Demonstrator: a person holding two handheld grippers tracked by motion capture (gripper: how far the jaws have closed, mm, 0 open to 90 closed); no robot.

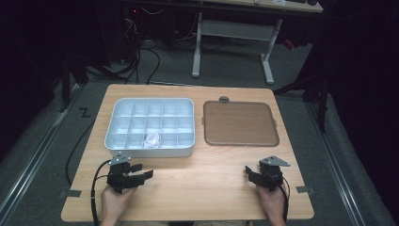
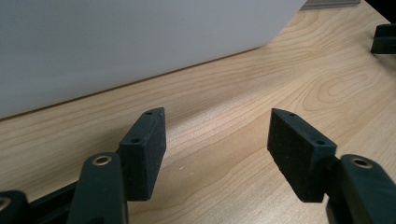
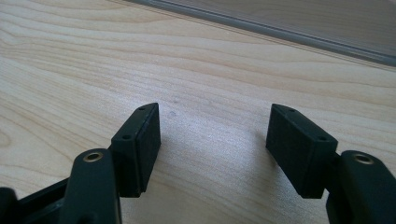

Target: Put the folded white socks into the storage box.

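While parked just short of the tray [image 1: 149, 152], gripping nothing: so much for the left gripper [image 1: 142, 171]. Jaws released, spread wide, bare table [image 1: 202, 186] between the pads. Seen along the left gripper [image 2: 217, 140], looking at the tray's pale near wall [image 2: 116, 46] just ahead, close but not touching. Pointing a little to the right of the tray's near left corner.

Now to the wad [image 1: 152, 139]: white, crumpled, lying inside the tray, near row, middle compartment. Beyond the near wall, so well clear of both sets of jaws. Nearer the left jaws than the right ones, ahead of them and slightly to their right. Not between any pads, not touched.

Across to the right gripper [image 1: 249, 172]: down low too, well to the right of the tray and nearer the person than its near wall. Jaws likewise released, wide apart, only wood grain between them. Seen along the right gripper [image 3: 215, 135], facing the grey rim of the brown lid [image 3: 280, 33]. Lying flat, that lid [image 1: 240, 123], just right of the tray, apart from it.

Hands wrapped round both grips, cables trailing back from each.
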